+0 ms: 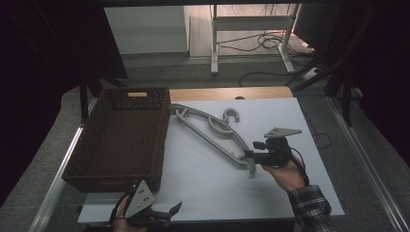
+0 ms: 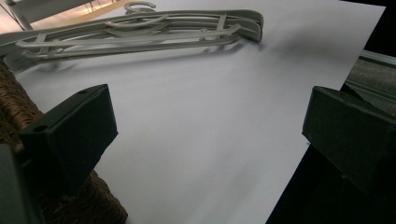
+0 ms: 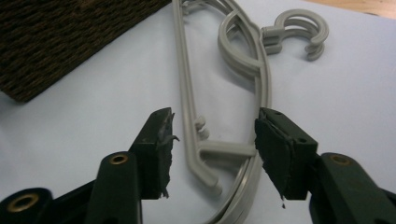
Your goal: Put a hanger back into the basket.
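Observation:
Grey plastic hangers [image 1: 208, 128] lie stacked on the white sheet [image 1: 217, 193], running diagonally from the basket's corner toward the right. My right gripper [image 1: 251, 151] is at their near end. In the right gripper view its jaws straddle the hangers' end [image 3: 205, 158]. The right pad [image 3: 273, 154] is at the hangers' edge and the left pad [image 3: 161, 149] stands a little apart, so the right gripper [image 3: 212, 135] is open. My left gripper [image 1: 169, 212] rests at the table's front edge, wide open [image 2: 210, 116] with nothing between its jaws. The hangers [image 2: 140, 32] lie far ahead of it.
A brown woven basket [image 1: 162, 140] with nothing visible in it stands at the left of the sheet, also seen at the edge of both gripper views [image 2: 14, 107] [image 3: 60, 37]. A wooden tabletop strip [image 1: 227, 93] shows behind the sheet. Beyond it are a frame's legs and floor cables [image 1: 270, 41].

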Demonstrator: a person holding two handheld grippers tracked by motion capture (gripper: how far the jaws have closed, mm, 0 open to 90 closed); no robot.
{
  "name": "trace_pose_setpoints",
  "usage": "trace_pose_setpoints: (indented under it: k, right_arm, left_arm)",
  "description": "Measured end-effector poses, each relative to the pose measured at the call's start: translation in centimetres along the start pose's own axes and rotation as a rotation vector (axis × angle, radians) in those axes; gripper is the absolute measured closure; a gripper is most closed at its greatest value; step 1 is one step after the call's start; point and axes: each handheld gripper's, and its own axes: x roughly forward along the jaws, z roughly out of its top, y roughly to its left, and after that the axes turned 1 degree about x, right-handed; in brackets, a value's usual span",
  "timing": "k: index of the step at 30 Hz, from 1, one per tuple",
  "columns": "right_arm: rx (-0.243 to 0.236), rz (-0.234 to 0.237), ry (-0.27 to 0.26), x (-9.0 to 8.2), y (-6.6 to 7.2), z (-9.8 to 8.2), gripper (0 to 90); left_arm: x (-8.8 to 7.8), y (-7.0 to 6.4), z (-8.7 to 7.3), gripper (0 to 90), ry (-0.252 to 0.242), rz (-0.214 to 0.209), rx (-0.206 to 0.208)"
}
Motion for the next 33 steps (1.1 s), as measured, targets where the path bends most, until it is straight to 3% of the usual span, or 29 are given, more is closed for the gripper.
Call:
trace_pose_setpoints:
  k: [10,22,33]
  right_arm:
    - [-0.006,-0.035,0.023,2.6,-2.0,1.7,58.7]
    - [-0.039,-0.073,0.062,6.6,-3.2,2.6,65.6]
    - [-0.003,-0.085,0.092,9.0,-4.5,2.3,64.9]
  left_arm:
    - [0.0,0.0,0.0,3.2,-0.001,-0.002,0.002]
    - [-0.2,0.1,-0.1,3.1,-0.006,-0.003,-0.007]
    - [-0.2,0.2,-0.1,3.1,-0.002,-0.003,-0.005]
